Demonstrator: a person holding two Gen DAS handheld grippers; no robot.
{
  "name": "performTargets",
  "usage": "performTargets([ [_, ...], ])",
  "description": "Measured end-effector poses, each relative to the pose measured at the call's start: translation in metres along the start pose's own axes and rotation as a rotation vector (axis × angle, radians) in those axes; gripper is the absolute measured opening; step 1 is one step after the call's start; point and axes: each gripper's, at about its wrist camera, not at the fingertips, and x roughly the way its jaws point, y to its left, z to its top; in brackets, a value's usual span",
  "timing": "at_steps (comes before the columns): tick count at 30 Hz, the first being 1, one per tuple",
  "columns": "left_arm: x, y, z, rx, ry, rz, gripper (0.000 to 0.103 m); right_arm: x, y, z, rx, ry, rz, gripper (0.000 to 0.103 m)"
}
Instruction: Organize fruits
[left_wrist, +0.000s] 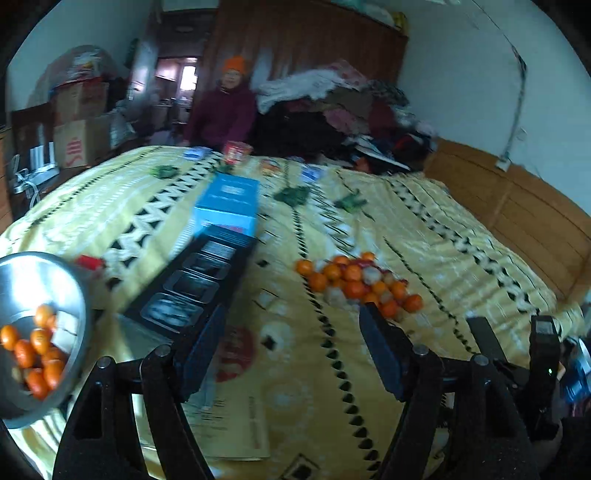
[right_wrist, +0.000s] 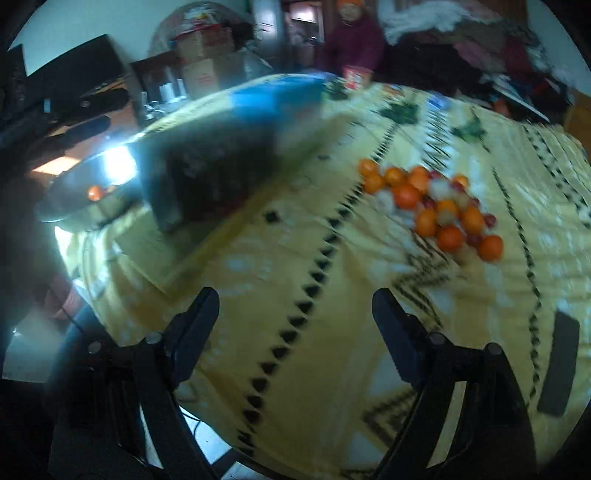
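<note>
Fruit pile on the yellow bed cover, both grippers empty

The left gripper (left_wrist: 291, 325) and right gripper (right_wrist: 295, 314) had fingers spread wide, holding nothing. The fruit pile (left_wrist: 360, 284) sat mid-cover, toward its right edge. The right view was blurry (black tray (right_wrist: 218, 173) smeared); only the left view showed the oranges in the metal bowl (left_wrist: 79, 295), half cut off.
</note>
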Motion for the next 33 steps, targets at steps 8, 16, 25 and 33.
performTargets([
  [8,0.134,-0.053,-0.055,0.093,0.272,-0.002,0.076,0.022,-0.105,-0.025,0.169,0.034,-0.169,0.086],
  [16,0.196,-0.052,-0.085,0.150,0.345,0.097,0.077,0.053,-0.166,-0.029,0.226,0.018,-0.239,0.086],
  [25,0.207,-0.040,-0.094,0.108,0.339,0.038,0.098,0.069,-0.182,-0.043,0.267,0.027,-0.170,0.103],
  [33,0.209,-0.044,-0.095,0.127,0.346,0.039,0.102,0.070,-0.183,-0.045,0.261,0.023,-0.172,0.103],
])
